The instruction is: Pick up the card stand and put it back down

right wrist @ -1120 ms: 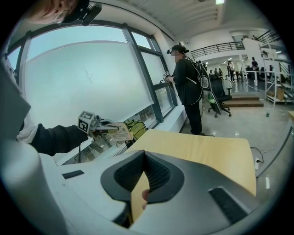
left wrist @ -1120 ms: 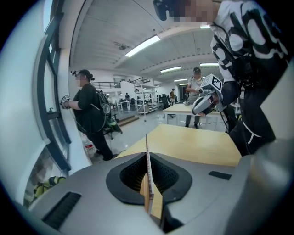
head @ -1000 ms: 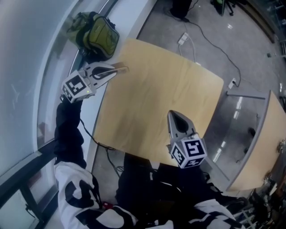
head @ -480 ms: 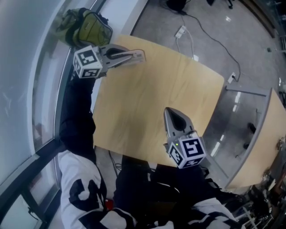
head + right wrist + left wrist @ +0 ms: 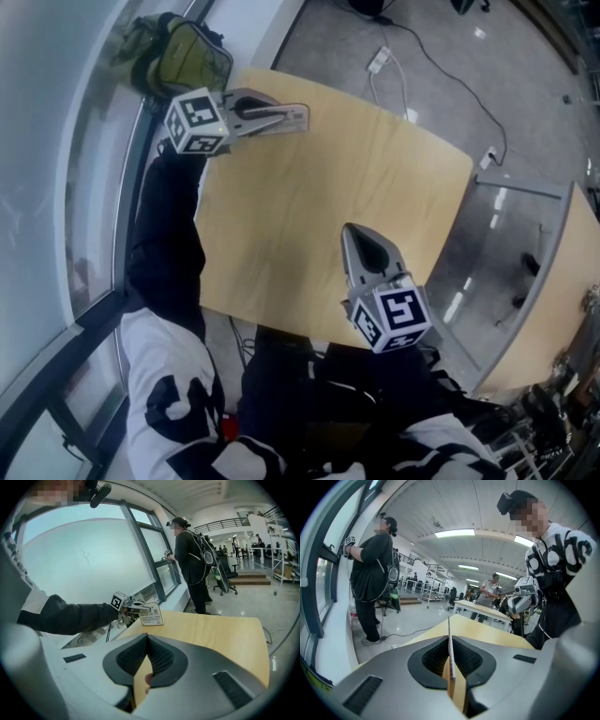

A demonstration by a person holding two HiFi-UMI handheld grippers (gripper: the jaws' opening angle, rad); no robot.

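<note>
**Pale wood, grey tools, black-and-white prints**

The table [image 5: 309, 206] is pale honey wood with faint grain. The left gripper [image 5: 302, 116] and right gripper [image 5: 350, 234] are matte grey with black ribbed pads [image 5: 134, 656], each bearing a white cube [image 5: 392, 319] with black square markers. The card stand [image 5: 151, 614] is white with small dark print. The person's top [image 5: 164, 403] is white with bold black shapes, its sleeve [image 5: 169, 225] black. The backpack [image 5: 183, 61] is olive green.

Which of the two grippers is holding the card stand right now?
The left gripper, by the table's far left corner: its jaws are shut on the card stand's edge. The right gripper is shut on nothing.
</note>
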